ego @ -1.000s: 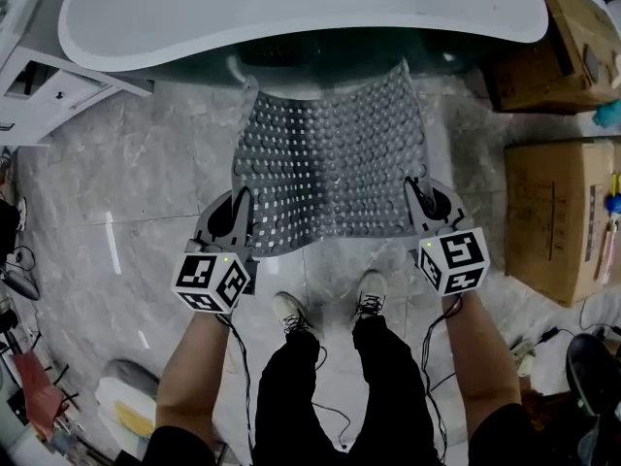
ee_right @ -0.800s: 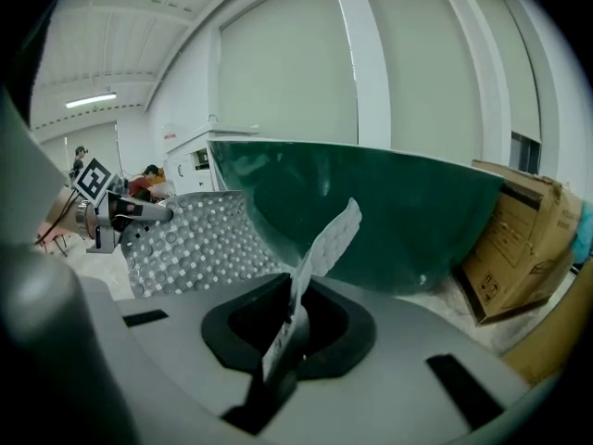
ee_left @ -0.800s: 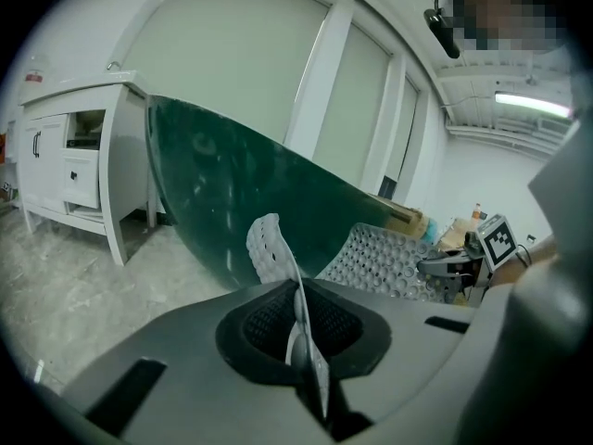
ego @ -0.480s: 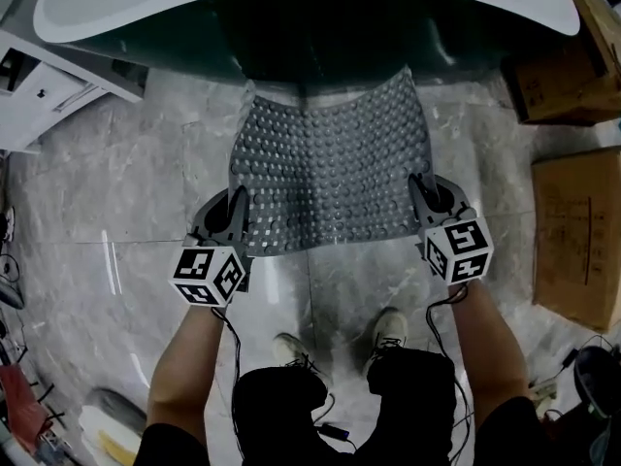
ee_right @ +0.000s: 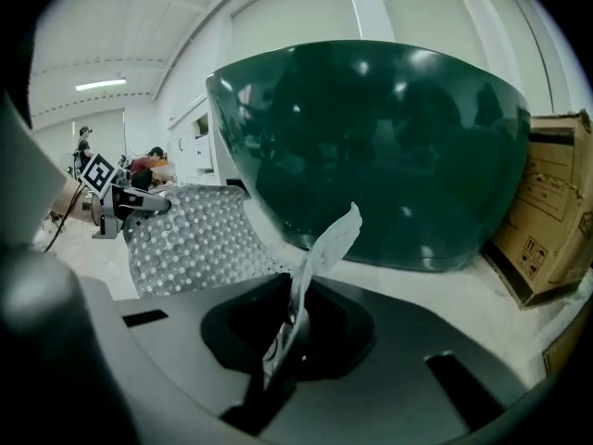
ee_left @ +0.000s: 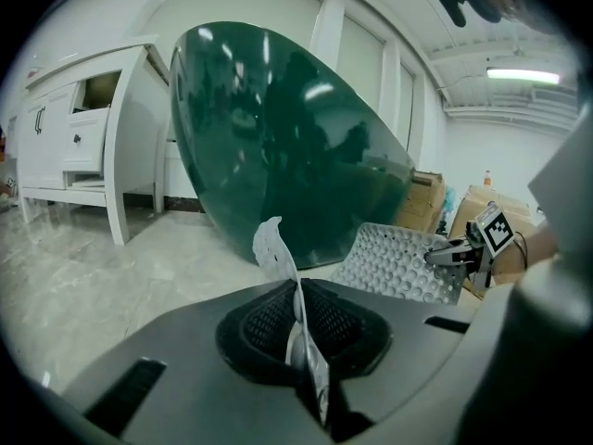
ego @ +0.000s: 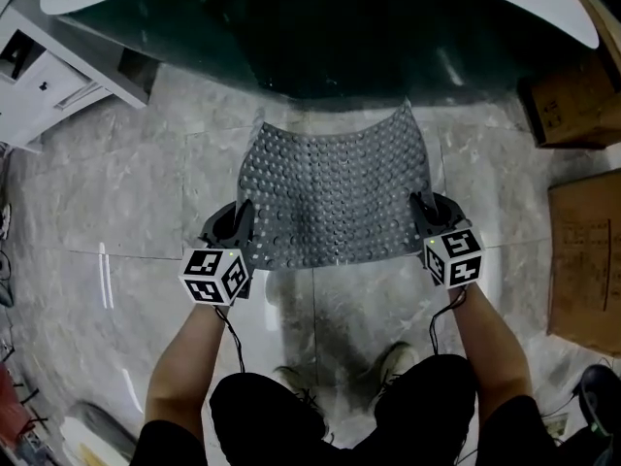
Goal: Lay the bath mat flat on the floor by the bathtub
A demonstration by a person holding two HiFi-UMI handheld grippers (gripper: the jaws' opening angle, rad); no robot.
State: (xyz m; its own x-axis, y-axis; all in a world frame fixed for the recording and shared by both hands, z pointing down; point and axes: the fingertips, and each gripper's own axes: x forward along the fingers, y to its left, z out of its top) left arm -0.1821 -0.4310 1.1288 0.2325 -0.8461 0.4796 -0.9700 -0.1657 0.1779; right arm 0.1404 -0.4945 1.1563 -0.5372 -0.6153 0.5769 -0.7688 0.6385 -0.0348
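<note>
The left hand-held gripper (ego: 243, 223) and the right hand-held gripper (ego: 425, 212) are each clamping tight on a near corner of the bath mat (ego: 335, 183). The mat is stretching straight ahead of both, equally near each. Its far edge is dipping toward the floor (ego: 126, 202) at the foot of the bathtub (ego: 320, 37).

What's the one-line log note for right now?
left gripper: shut on bath mat corner | right gripper: shut on other corner | bath mat: held up in front of bathtub | step: not yet flat on floor
</note>
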